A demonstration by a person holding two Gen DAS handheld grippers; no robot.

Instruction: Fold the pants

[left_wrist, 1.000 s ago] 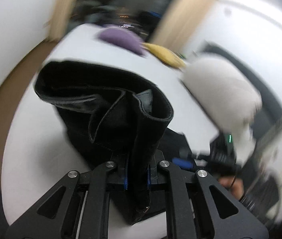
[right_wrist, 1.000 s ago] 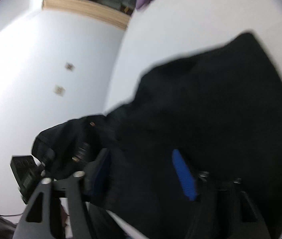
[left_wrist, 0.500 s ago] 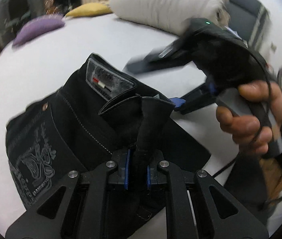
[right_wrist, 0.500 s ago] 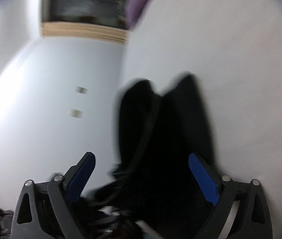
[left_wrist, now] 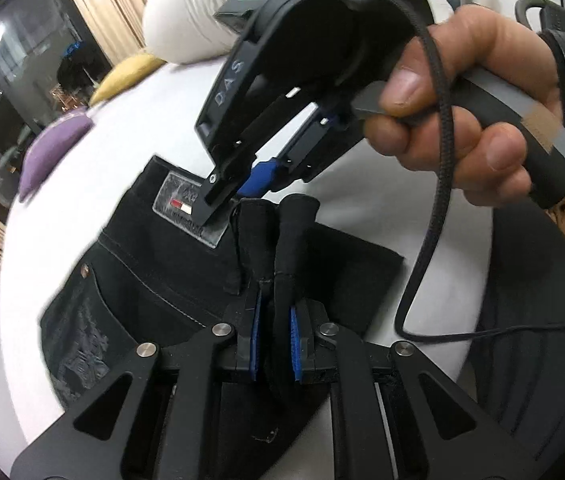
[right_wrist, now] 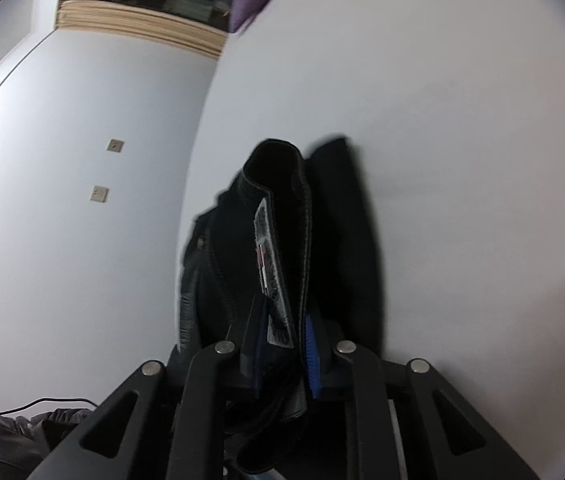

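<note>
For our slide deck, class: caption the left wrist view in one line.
Left gripper pinches a fold of black pants while right gripper clamps the waistband label.

My left wrist camera looks close along its fingers (left_wrist: 256, 344); my right does likewise. Both share the black pants (left_wrist: 170, 272) ahead.

Black pants (left_wrist: 170, 264) in left claw (left_wrist: 273, 344)
</note>
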